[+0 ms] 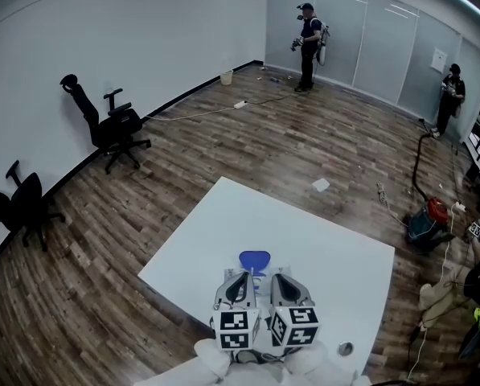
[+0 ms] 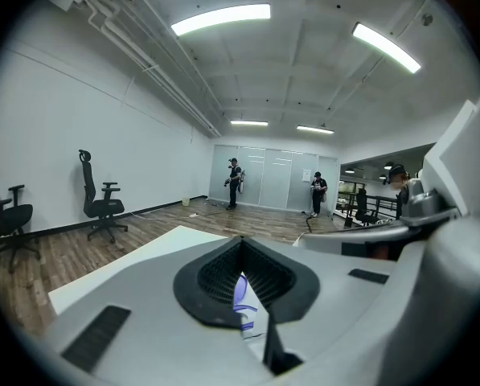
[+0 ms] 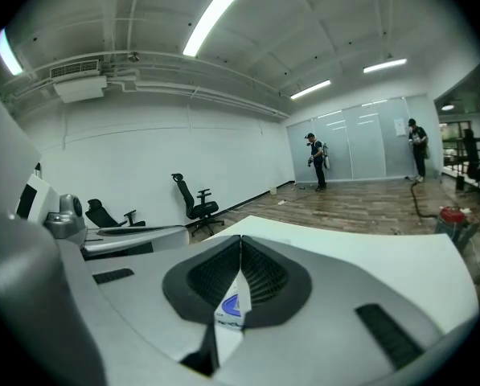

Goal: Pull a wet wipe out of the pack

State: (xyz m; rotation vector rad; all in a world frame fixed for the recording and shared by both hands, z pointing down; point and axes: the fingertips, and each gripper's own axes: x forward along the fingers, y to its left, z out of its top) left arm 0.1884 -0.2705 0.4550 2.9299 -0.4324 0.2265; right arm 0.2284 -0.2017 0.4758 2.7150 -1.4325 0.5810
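The left claw (image 2: 241, 254) is clenching on a thin white-and-blue edge of the pack (image 1: 255, 259), and the right claw (image 3: 240, 252) is pinching another edge of the same pack, its blue logo showing between the pads. Seen from the head view, the two claws are sitting just beside each other with the pack poking out ahead of their tips, probably so that one is steadying it while the other gets ready to work the opening. No wipe is showing yet, and I cannot tell whether the pack is resting on the tabletop (image 1: 320, 240) or hanging just above it. The claws are working near the near edge, with bare white surface spreading ahead and to both sides, giving open room to pull. Chairs (image 1: 115, 131) and two people are standing well apart, across the floor.
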